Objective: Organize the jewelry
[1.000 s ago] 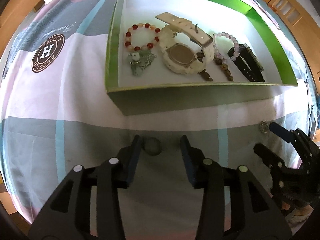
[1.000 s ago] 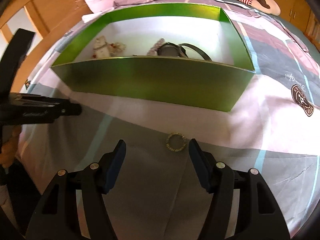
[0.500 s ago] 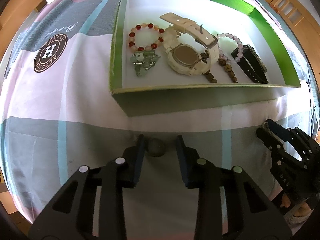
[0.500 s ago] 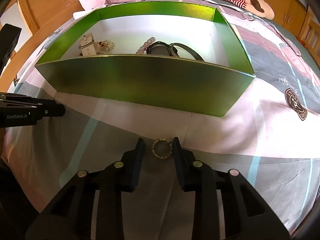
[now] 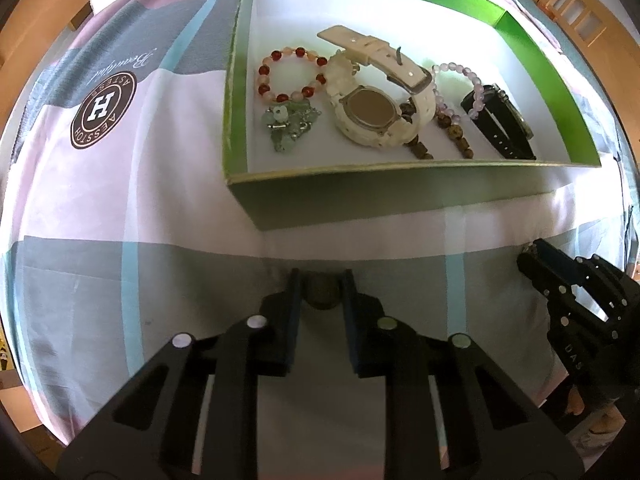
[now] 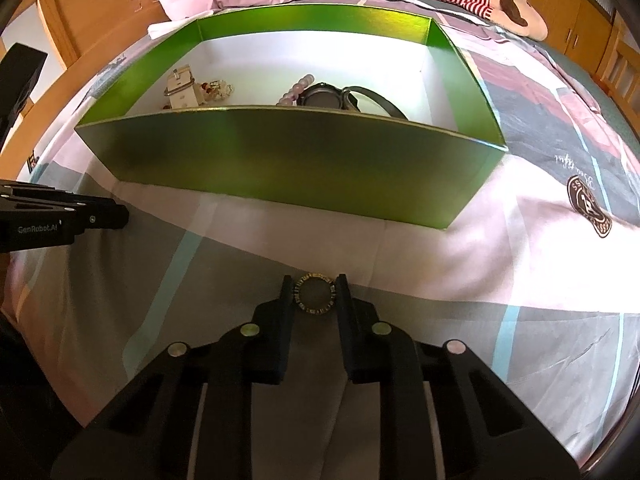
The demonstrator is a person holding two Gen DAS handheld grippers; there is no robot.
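left tongs [image 5: 320, 290] pinch a dull ring [image 5: 322, 294]; right tongs [image 6: 314, 294] pinch a gold ring [image 6: 315, 295]; green box [image 6: 288, 156] at 12 o'clock.

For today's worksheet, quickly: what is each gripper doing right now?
Left gripper: closed on a dark ring.
Right gripper: closed on a gold ring.

Bright daylight, both views. White floor of green box [image 5: 400, 16] blown out at far side; sheen on its far wall [image 6: 320, 20]. Near wall in shade, soft shadow on bed sheet [image 5: 120, 200] below. Strong fisheye bending, dark vignette corners. Focus mostly sharp, edges softer.
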